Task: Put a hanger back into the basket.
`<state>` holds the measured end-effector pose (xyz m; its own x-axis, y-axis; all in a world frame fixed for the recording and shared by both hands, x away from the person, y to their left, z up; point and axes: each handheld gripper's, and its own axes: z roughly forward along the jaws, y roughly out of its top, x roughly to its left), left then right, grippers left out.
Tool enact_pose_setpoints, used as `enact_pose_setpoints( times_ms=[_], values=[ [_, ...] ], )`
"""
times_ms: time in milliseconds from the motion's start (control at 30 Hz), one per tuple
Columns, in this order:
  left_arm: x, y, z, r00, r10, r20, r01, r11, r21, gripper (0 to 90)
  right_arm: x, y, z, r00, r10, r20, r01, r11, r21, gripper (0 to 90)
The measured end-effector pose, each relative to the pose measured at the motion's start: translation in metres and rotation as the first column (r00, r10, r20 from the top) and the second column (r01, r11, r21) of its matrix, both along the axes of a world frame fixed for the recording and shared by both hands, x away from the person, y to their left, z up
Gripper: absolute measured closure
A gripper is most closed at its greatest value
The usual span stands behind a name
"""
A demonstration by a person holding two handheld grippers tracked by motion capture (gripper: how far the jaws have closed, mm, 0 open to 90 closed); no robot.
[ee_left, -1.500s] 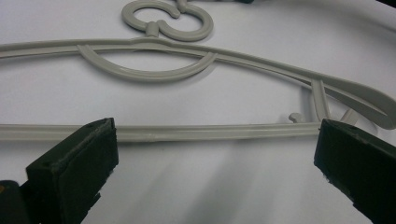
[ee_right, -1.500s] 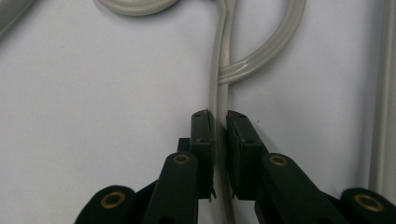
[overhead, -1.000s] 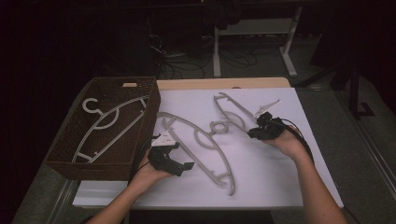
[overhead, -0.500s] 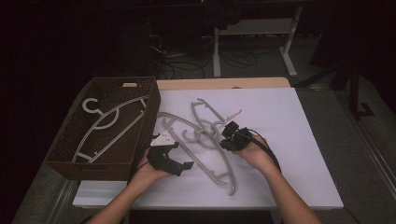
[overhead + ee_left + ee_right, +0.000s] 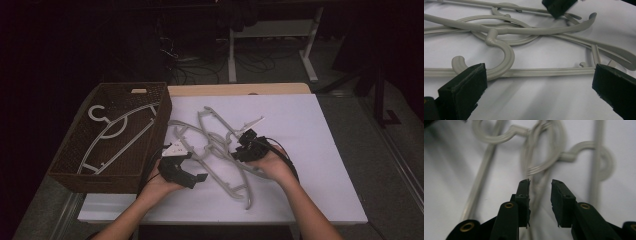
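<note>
Grey plastic hangers [image 5: 215, 142] lie crossed over one another on the white table top [image 5: 320, 150]. My right gripper [image 5: 239, 148] sits low at the pile's right side. Its jaws have just been opening: a thin hanger bar [image 5: 539, 187] runs between them with a gap on each side, so the right gripper [image 5: 540, 185] is open. My left gripper [image 5: 195, 166] rests at the pile's near left, wide open. In the left gripper view a hanger hook [image 5: 504, 55] curves just ahead of the left gripper [image 5: 539, 75], and nothing lies between its jaws.
A dark wicker basket [image 5: 95, 177] stands at the table's left with one white hanger [image 5: 117, 132] inside. The white top stretches bare to the right of the pile. A desk frame [image 5: 270, 45] and cables lie in the dark behind the table.
My right gripper has moved left, dragging a hanger onto the other hangers, and its jaws have parted from the bar. The left gripper has stayed put.
</note>
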<state>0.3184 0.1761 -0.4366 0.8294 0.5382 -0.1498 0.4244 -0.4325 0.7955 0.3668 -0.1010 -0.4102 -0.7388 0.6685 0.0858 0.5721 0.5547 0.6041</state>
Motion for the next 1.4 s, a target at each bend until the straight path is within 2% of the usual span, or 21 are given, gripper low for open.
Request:
enact_pose_setpoints(
  times_ms=[100,133,233,267,333,433,500,667,767,900,1067,1133,1200,1267,1300,1400],
  values=[
    [0.0,0.0,0.0,1.0,0.002,0.0,-0.002,1.0,-0.001,0.0,0.008,-0.007,0.002,0.9994,-0.033,0.009,0.033,0.9995,0.003,65.1],
    [0.0,0.0,0.0,1.0,0.0,0.001,0.0,1.0,0.0,0.0,0.02,-0.012,0.001,0.9972,-0.074,0.009,0.074,0.9972,0.004,64.7],
    [0.0,0.0,0.0,1.0,-0.001,0.001,0.001,1.0,0.0,0.0,0.027,-0.014,-0.002,0.9957,-0.093,0.007,0.093,0.9956,-0.014,64.7],
    [0.0,0.0,0.0,1.0,-0.003,0.0,0.003,1.0,-0.001,0.0,0.046,-0.018,-0.014,0.9903,-0.136,-0.026,0.135,0.9893,-0.057,66.1],
    [0.0,0.001,0.0,1.0,-0.004,0.0,0.004,1.0,-0.001,0.0,0.054,-0.019,-0.022,0.9885,-0.143,-0.048,0.14,0.9882,-0.061,68.0],
    [0.0,0.001,0.0,1.0,-0.004,-0.002,0.004,1.0,0.0,0.0,0.058,-0.017,-0.03,0.9868,-0.144,-0.074,0.138,0.9864,-0.09,71.4],
    [0.0,0.001,0.0,1.0,-0.003,-0.001,0.003,1.0,0.0,0.0,0.058,-0.015,-0.031,0.9871,-0.146,-0.066,0.139,0.985,-0.102,77.4],
    [-0.001,0.0,0.0,1.0,-0.003,-0.003,0.003,1.0,0.0,0.0,0.057,-0.019,-0.03,0.982,-0.182,-0.049,0.176,0.9775,-0.117,79.7],
    [0.0,0.001,0.0,1.0,-0.003,-0.005,0.003,1.0,0.003,0.0,0.056,-0.029,-0.027,0.9701,-0.239,-0.039,0.234,0.9663,-0.107,79.8],
    [0.0,0.001,0.0,1.0,-0.003,-0.006,0.003,1.0,0.003,0.0,0.051,-0.048,-0.026,0.9387,-0.339,-0.061,0.332,0.9372,-0.108,79.7],
    [0.0,0.0,-0.001,1.0,-0.007,-0.007,0.007,1.0,0.006,0.0,0.035,-0.076,-0.029,0.912,-0.405,-0.065,0.396,0.9108,-0.117,79.7],
    [0.0,-0.001,-0.001,0.9999,-0.008,-0.007,0.008,0.9999,0.007,0.0,0.03,-0.084,-0.029,0.9069,-0.415,-0.07,0.407,0.9068,-0.112,79.7],
    [0.0,-0.002,-0.001,0.9999,-0.011,-0.006,0.011,0.9999,0.006,0.0,0.026,-0.089,-0.031,0.9066,-0.417,-0.065,0.409,0.9061,-0.108,79.6],
    [0.0,-0.002,-0.001,0.9999,-0.012,-0.006,0.012,0.9999,0.008,0.0,0.023,-0.094,-0.031,0.9094,-0.411,-0.064,0.405,0.9097,-0.093,78.2],
    [0.0,-0.002,-0.001,0.9999,-0.012,-0.006,0.012,0.9999,0.008,0.0,0.021,-0.096,-0.03,0.9117,-0.406,-0.063,0.4,0.9122,-0.087,72.0],
    [0.0,-0.002,-0.001,0.9999,-0.011,-0.006,0.011,0.9999,0.004,0.0,0.013,-0.102,-0.024,0.9225,-0.383,-0.05,0.38,0.9233,-0.057,68.4]
  ],
)
